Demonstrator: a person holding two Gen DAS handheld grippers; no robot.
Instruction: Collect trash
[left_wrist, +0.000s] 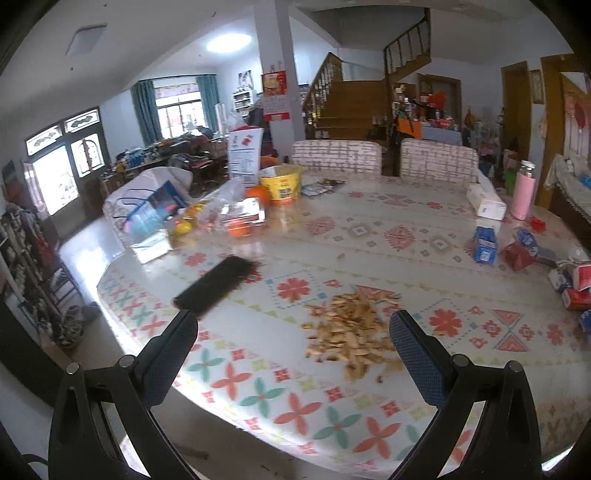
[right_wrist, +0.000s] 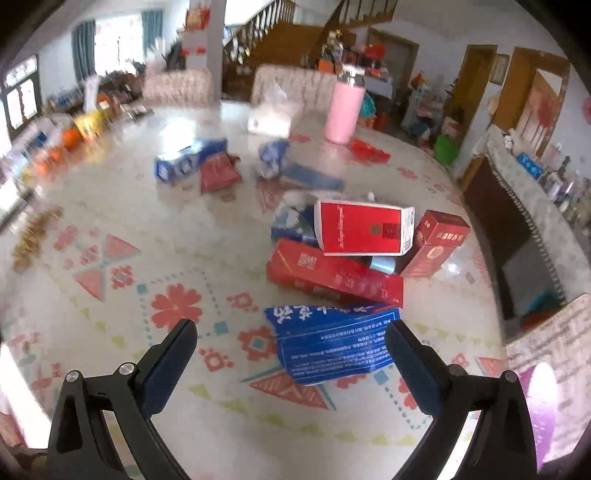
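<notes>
Holding both tools spread wide and empty, we begin with what lies closest. Just ahead of our right gripper, partly between its fingers and toward the right one, lies a flattened blue carton on the patterned table. We judge it light and thin, stiff only along its folds, so a pinch across one raised edge should serve better than pressing down on the flat face, which may slide on the glossy cover. Beyond it sits a heap of red boxes, one tilted atop another; these look like empty card, easily crushed and likely to topple if nudged. Farther ahead more crumpled packets lie well apart, and a pink bottle stands upright behind.

Our left gripper hovers over a pile of seed shells just ahead, loose and scattering, poor for pinching. Only the left view shows the dark phone to the fingers' left and the yellow tub far off; only the right view shows the carton's print.
</notes>
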